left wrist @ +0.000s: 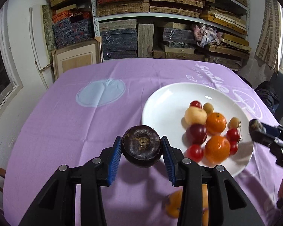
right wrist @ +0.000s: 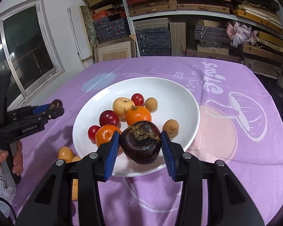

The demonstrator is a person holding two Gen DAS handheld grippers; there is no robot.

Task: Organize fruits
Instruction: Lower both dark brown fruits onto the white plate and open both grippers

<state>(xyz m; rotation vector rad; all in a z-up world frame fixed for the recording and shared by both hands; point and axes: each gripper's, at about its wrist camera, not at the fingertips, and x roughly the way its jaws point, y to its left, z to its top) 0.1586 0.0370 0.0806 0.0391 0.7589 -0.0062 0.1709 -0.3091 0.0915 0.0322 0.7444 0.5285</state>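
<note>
My left gripper point(left wrist: 141, 146) is shut on a dark purple mangosteen point(left wrist: 142, 146), held above the purple cloth left of the white plate point(left wrist: 160, 101). My right gripper point(right wrist: 140, 145) is shut on a second mangosteen point(right wrist: 141, 143), held over the near rim of the plate point(right wrist: 179, 98). The plate holds two oranges point(right wrist: 138, 115), red cherry tomatoes point(right wrist: 137, 99), a dark red plum point(right wrist: 109, 118), a pale yellow fruit point(right wrist: 122, 104) and small tan longans point(right wrist: 151, 104). The left gripper also shows in the right wrist view point(right wrist: 55, 106), and the right gripper in the left wrist view point(left wrist: 256, 127).
Yellow-orange fruits point(right wrist: 66, 154) lie on the cloth by the plate's near left rim, partly hidden behind my fingers. The purple tablecloth point(left wrist: 66, 122) covers the table. Shelves of stacked boxes point(left wrist: 141, 18) stand behind it. A window point(right wrist: 24, 47) is on the left.
</note>
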